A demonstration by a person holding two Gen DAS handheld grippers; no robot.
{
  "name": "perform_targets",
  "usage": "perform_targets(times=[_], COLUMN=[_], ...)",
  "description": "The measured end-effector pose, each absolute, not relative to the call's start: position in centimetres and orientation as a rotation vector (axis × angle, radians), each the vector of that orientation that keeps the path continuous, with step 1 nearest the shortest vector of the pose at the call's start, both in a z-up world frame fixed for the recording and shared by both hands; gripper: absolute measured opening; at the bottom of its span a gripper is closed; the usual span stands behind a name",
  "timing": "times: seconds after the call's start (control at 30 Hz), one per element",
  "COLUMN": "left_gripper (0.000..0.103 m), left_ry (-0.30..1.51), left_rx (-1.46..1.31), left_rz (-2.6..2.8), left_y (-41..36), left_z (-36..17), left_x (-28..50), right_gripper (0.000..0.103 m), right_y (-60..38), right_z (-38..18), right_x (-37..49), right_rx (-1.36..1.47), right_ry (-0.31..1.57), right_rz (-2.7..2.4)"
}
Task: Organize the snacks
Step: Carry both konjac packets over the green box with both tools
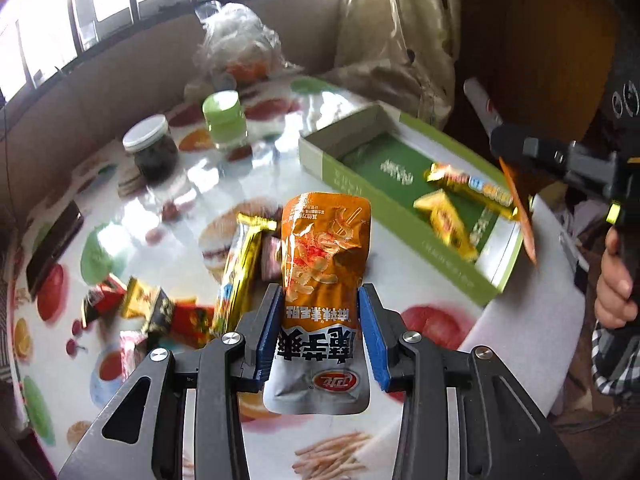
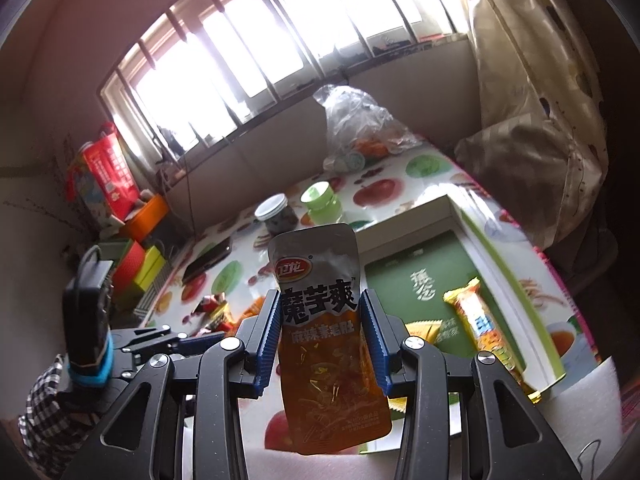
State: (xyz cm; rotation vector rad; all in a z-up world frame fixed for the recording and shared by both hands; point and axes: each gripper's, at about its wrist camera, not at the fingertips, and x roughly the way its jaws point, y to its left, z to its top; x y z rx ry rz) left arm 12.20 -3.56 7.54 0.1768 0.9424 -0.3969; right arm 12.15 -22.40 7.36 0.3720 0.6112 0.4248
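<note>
The table (image 1: 532,320) with its fruit-print cloth lies below both pairs of fingers. Beyond the right gripper (image 2: 320,336), to the right of its fingertips, the green box (image 2: 516,280) holds a gold bar (image 2: 484,328). Left of the left gripper (image 1: 320,320) lies a snack pile (image 1: 160,308). Each gripper is clamped on an orange pouch: the left pouch (image 1: 324,280) points silver end backward, the right pouch (image 2: 324,320) points silver end forward.

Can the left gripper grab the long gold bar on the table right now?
Probably not: the left gripper is shut on an orange pouch. The gold bar lies unobstructed just left of it.
</note>
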Motion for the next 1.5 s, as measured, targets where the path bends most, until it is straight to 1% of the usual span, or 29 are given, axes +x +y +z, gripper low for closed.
perform_targets(times=[0.23,0.43,0.87,1.5], left_gripper=[0.04,0.04,0.041,0.042], left_ry=[0.909,0.912,0.963,1.032], left_rx=[0.138,0.1,0.046,0.05], left_rz=[-0.419,-0.446,-0.499,-0.493], left_y=[-5.6,-7.9,-12.4,-14.7], left_z=[8.9,8.9,7.7,5.1], left_x=[13.4,14.7,17.2,18.1], right_gripper=[0.038,0.038,0.038,0.04], right_y=[-24.2,-25.8,-28.2,-28.1], right_z=[7.3,6.5,4.0,1.6], right_x=[12.7,13.4,15.3,18.0], right_rx=[0.364,0.366,0.371,0.302], right_ry=[0.605,0.629,0.698,0.768], right_rz=[0.364,0.314,0.251,0.194])
